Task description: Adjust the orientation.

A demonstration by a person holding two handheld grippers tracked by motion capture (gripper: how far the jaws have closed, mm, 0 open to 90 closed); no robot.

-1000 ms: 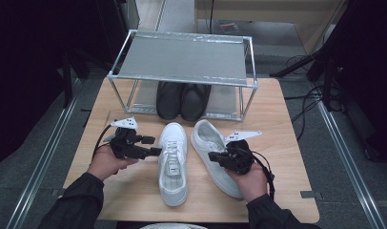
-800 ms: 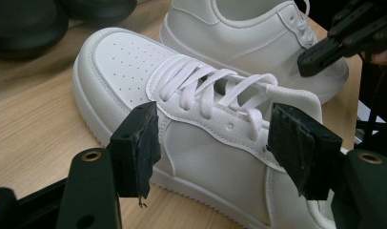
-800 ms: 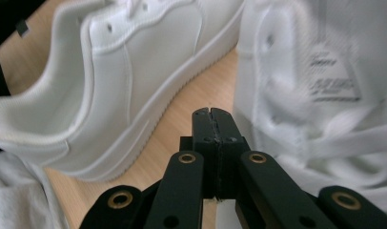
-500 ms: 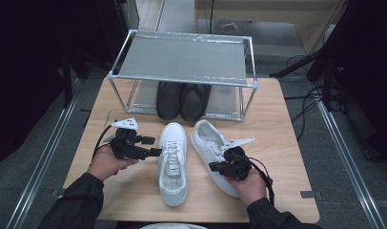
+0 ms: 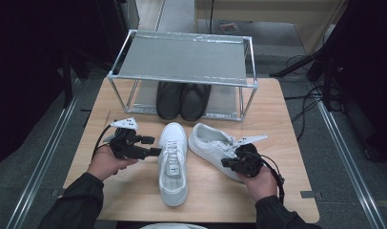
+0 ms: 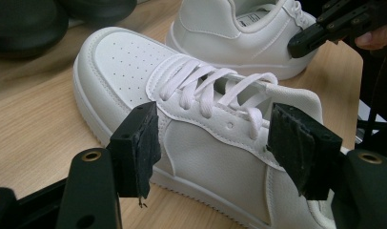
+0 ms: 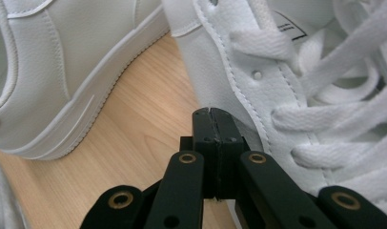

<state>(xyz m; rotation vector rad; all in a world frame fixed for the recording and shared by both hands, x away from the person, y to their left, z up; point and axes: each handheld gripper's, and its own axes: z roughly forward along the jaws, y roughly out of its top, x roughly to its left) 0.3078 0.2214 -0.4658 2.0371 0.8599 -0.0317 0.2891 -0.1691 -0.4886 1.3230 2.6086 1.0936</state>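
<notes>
Your left gripper (image 5: 156,151) sits at centre-left of the high view, jaws spread wide either side of the left white sneaker (image 5: 172,162) without pressing it. Your right gripper (image 5: 225,162), lower right of centre, has its jaws pressed together on nothing, tip against the right white sneaker (image 5: 213,143) lying angled beside the first.
</notes>
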